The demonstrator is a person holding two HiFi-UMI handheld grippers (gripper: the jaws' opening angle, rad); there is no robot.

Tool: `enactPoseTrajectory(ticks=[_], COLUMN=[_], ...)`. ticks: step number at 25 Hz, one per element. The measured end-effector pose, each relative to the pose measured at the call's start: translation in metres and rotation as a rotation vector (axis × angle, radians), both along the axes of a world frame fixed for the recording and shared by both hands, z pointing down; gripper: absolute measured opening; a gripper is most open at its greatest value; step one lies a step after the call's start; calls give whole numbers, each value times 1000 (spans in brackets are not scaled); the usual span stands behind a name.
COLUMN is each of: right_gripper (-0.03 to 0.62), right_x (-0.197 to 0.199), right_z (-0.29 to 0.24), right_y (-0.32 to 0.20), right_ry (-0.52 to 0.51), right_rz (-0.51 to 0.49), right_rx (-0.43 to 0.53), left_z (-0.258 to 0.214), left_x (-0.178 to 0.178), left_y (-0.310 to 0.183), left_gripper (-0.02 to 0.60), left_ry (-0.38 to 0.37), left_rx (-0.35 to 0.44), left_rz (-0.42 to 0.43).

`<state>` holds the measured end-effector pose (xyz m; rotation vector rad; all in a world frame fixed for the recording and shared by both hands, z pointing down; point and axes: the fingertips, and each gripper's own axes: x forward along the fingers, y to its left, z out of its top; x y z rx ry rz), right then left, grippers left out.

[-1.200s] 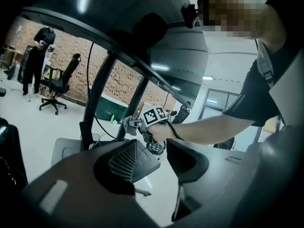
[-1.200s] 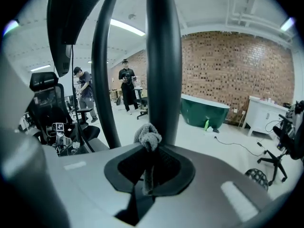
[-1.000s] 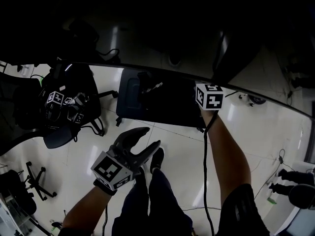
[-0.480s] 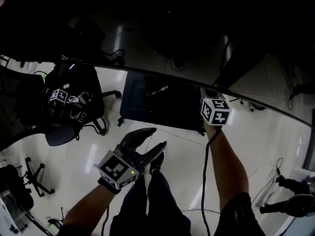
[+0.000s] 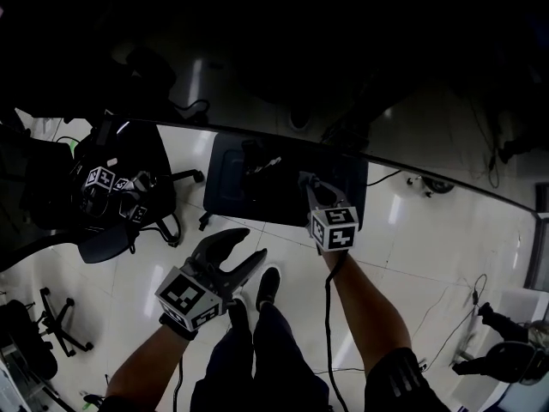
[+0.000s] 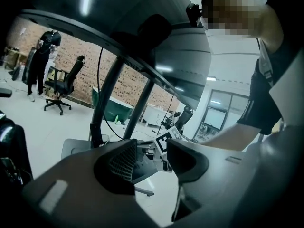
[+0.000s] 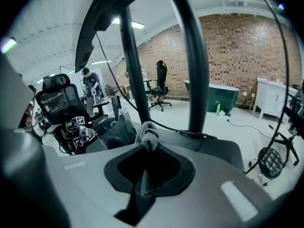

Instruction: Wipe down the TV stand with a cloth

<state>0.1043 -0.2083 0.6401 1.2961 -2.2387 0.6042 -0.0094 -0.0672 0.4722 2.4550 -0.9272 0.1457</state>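
In the head view, the left gripper [image 5: 249, 245] is hanging over the glossy white tiled floor [image 5: 429, 221] with its two dark jaws standing apart and bare. The right gripper [image 5: 307, 182] is reaching over the dark rectangular base plate [image 5: 236, 174] of the black metal TV stand, and a black office chair [image 5: 129, 157] is standing off to the left. In the left gripper view, the jaws are gaping at a middling width with nothing between them, and the stand's slanted black poles [image 6: 109, 94] are rising ahead. In the right gripper view, the jaws are pinching a grey fuzzy cloth [image 7: 147, 136]. Its wad is poking up above the pads, in front of the base plate and the upright poles; whether it is touching the plate cannot be told.
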Motion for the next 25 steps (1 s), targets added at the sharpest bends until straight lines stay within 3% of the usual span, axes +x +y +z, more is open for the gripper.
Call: enactPoseTrajectory(ticks=[7, 14, 17, 20, 25], right_gripper=[32, 32, 32, 31, 31], right_x=[-55, -80, -82, -74, -26], right_z=[24, 45, 57, 59, 60], right_y=[-44, -72, -70, -68, -63], right_ry=[99, 256, 317, 316, 355], right_rz=[-119, -239, -289, -295, -268], right_rx=[11, 4, 3, -2, 0], left_z=[5, 18, 25, 25, 20], left_x=[-11, -10, -7, -4, 4], left_y=[-5, -11, -12, -12, -15], left_gripper=[219, 219, 219, 219, 219], left_ry=[33, 26, 22, 23, 17], left_rx=[-18, -33, -40, -42, -22], left_rz=[-47, -56, -49, -45, -16])
